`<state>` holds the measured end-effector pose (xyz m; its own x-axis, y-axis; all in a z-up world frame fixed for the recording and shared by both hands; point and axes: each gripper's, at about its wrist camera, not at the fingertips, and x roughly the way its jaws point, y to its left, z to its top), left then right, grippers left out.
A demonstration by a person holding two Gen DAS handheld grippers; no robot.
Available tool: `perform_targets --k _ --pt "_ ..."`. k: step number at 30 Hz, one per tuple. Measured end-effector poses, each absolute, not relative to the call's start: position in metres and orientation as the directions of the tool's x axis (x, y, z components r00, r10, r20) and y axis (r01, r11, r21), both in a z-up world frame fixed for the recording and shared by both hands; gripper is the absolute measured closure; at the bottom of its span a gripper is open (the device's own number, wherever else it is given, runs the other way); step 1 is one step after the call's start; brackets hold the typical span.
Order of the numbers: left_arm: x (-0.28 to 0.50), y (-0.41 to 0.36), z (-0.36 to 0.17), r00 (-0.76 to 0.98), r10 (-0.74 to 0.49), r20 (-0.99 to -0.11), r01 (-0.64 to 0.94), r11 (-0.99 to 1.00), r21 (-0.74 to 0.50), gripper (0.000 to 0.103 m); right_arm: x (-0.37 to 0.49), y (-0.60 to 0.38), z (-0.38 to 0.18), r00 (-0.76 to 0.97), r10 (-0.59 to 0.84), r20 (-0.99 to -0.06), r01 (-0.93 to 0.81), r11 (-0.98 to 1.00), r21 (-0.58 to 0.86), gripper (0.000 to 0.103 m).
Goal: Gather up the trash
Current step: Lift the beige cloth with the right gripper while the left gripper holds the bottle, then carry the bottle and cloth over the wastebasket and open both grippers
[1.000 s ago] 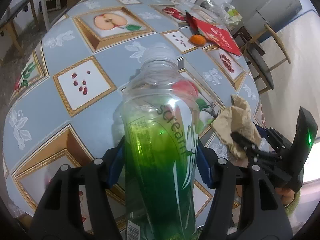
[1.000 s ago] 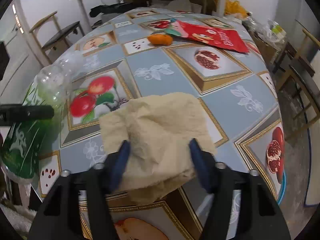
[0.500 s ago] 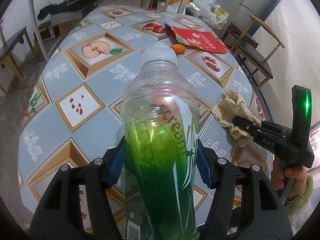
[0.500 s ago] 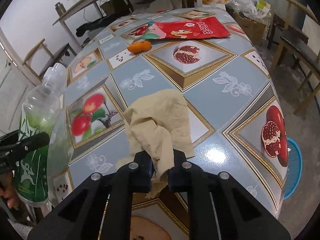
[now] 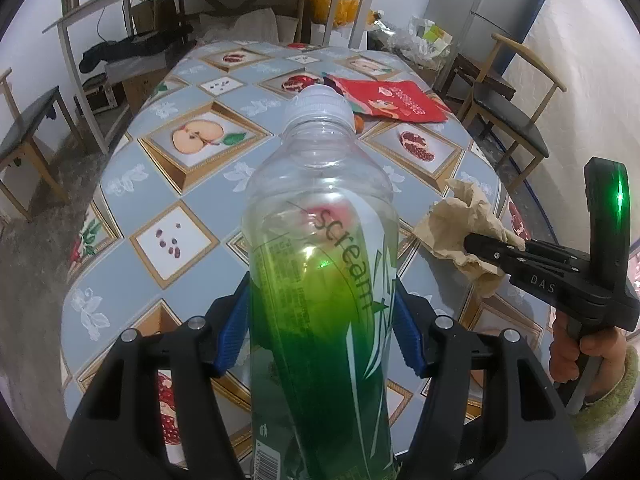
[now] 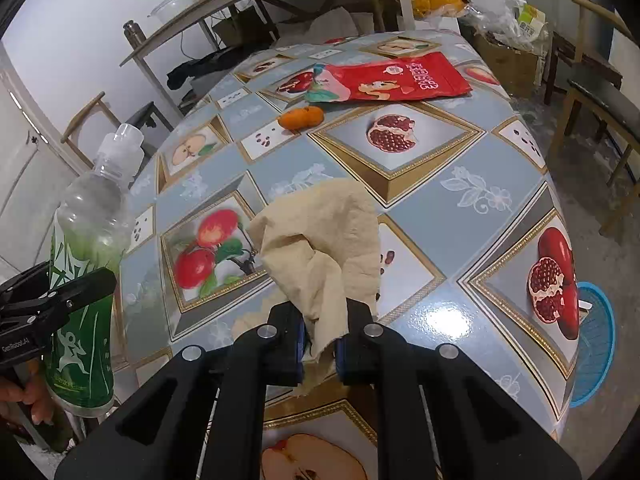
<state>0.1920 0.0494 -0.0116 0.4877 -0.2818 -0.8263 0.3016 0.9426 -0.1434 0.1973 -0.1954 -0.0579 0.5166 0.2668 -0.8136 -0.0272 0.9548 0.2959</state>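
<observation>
Tools both carry trash above the fruit-patterned tabletop (image 6: pixel 460 168). The left tool (image 5: pixel 322 316) is clamped on a clear plastic bottle (image 5: pixel 320 264) with a green printed sleeve and a white cap; its blue pads (image 5: pixel 236 324) press the sleeve on either side, so the jaws stand fairly wide, held apart by the bottle's girth. The bottle points up and away from the camera, lifted clear of the tabletop, near the left end of its near edge. From the right wrist view the same bottle (image 6: pixel 86 264) shows at the far left, gripped across its lower half by the black finger (image 6: pixel 72 292) of that tool.

The right tool (image 6: pixel 320 344) has just been closing and now pinches a crumpled beige paper napkin (image 6: pixel 320 236); the jaws are nearly together, with only a fold of paper between them. The rest of the napkin bunches up and fans out past the fingertips, above the near edge of the tabletop. In the left wrist view that tool (image 5: pixel 480 246) appears at the right with the napkin (image 5: pixel 460 228) in its tip, and a hand (image 5: pixel 580 352) in a greenish cuff grips its handle.

Farther along the tabletop lie an orange peel (image 6: pixel 301 117) and, beyond it toward the far edge, a flat red snack bag (image 6: pixel 396 78); neither tool touches them.
</observation>
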Motion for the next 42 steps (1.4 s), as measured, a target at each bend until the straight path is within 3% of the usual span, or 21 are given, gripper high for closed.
perform_targets --k 33,42 --pt "0.173 0.022 0.022 0.581 -0.241 -0.777 0.337 0.941 -0.039 0.043 0.182 -0.214 -0.032 0.590 0.296 -0.751 -0.036 0.939 0.342 0.092" --pt "0.172 -0.038 0.036 0.517 -0.374 -0.770 0.473 0.874 -0.107 0.043 0.146 -0.279 -0.010 0.681 0.222 -0.698 0.074 0.927 0.367 0.092"
